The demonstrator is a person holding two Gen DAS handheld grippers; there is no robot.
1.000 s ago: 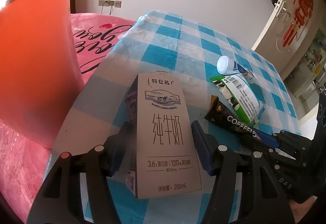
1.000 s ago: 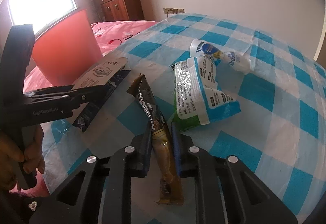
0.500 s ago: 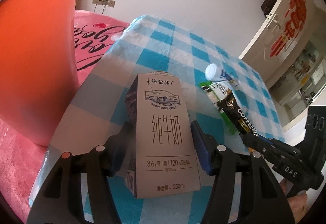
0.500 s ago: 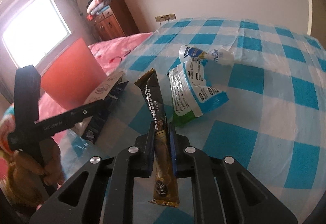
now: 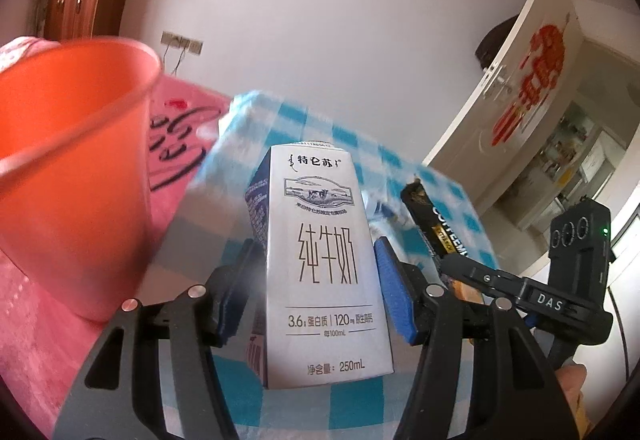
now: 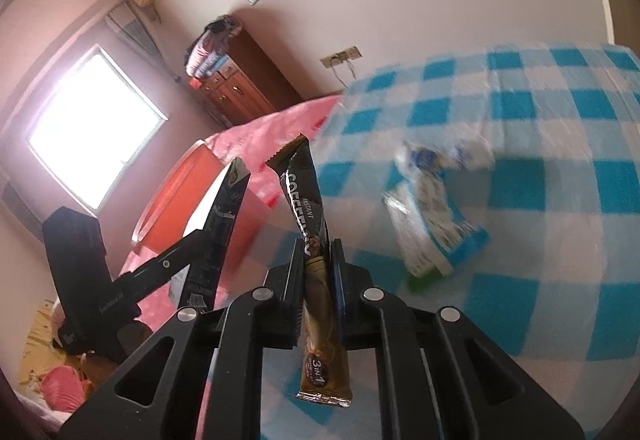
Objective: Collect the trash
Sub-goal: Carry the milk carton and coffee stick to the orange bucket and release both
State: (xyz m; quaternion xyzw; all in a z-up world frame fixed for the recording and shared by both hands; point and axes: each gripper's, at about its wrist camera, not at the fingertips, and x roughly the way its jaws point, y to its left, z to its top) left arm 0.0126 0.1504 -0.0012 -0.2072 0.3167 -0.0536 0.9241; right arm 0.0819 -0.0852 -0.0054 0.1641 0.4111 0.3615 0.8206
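Orange bin (image 5: 76, 176) at far left, off the table's left edge, standing on the pink bedspread (image 5: 36, 336); its inside is hidden, so whether anything has gone in cannot be told.

Left gripper (image 5: 316, 280): fingers at a middling spread, pads pressed on both sides of the milk carton (image 5: 320, 260). Carton upright in the grip and clear of the checked tablecloth (image 5: 452, 200), close beside the bin's rim.

Right gripper (image 6: 316, 268): fingers pinched narrow on the coffee stick sachet (image 6: 316, 260), gripped at its middle, both ends free, off the cloth.

Farther right, on the cloth toward the table's middle: a green-and-white wrapper (image 6: 432, 232) and, just beyond it and touching or nearly so, a small white bottle (image 6: 440, 156). Both blurred.

Progress, as judged: two pieces picked up, none visibly dropped in the bin yet. Left to do: carry both across to the bin and release, then return for the wrapper and bottle. Roughly the first half.

Against the frames a second ago: carton and sachet then lay low at the cloth, near the table's left edge; both now ride higher, with wall, television and cupboard filling the upper views. The bin's rim now shows in the left view. The right jaws have closed a little tighter on the sachet, and the right view has rolled, the table now tilted. Wrapper and bottle seem unmoved.
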